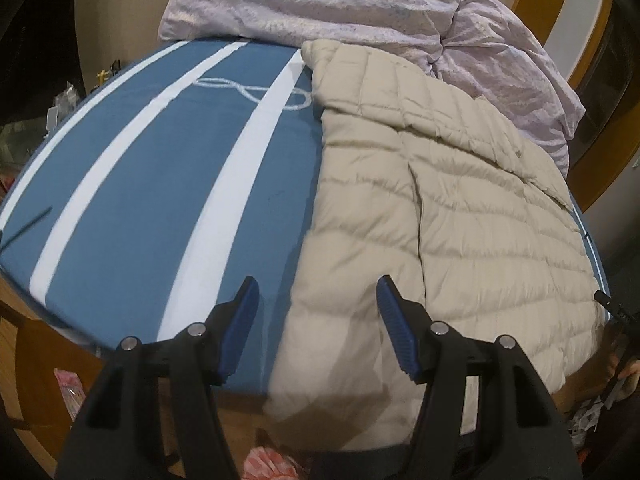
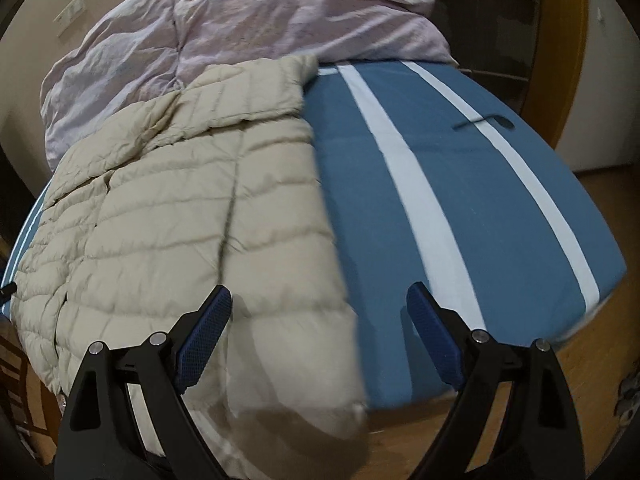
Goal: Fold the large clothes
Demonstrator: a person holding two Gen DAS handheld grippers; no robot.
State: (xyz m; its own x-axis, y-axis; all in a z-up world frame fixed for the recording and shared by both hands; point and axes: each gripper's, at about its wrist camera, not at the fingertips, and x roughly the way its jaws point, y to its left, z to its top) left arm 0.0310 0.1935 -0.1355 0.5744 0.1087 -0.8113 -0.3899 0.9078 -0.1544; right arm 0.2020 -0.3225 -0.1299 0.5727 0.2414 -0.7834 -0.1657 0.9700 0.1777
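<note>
Striped bed [image 1: 132, 184], jacket [image 1: 460, 220] half folded at near edge; both tools [image 1: 318, 320] [image 2: 320, 332] open, empty; next, grab hem.

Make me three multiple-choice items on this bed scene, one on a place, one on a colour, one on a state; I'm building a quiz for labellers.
1. Where does the beige puffer jacket lie?
A. On the striped bed sheet
B. On the floor
C. On a chair

2. What colour is the sheet between its white stripes?
A. Red
B. Blue
C. Green

3. How does the right gripper stand?
A. Clamped on the jacket
B. Shut on nothing
C. Open, holding nothing

Answers: 1 A, the jacket is spread over the sheet, below the lilac duvet. 2 B, blue shows between the stripes. 3 C, its pads stand apart above the jacket's hem.
</note>
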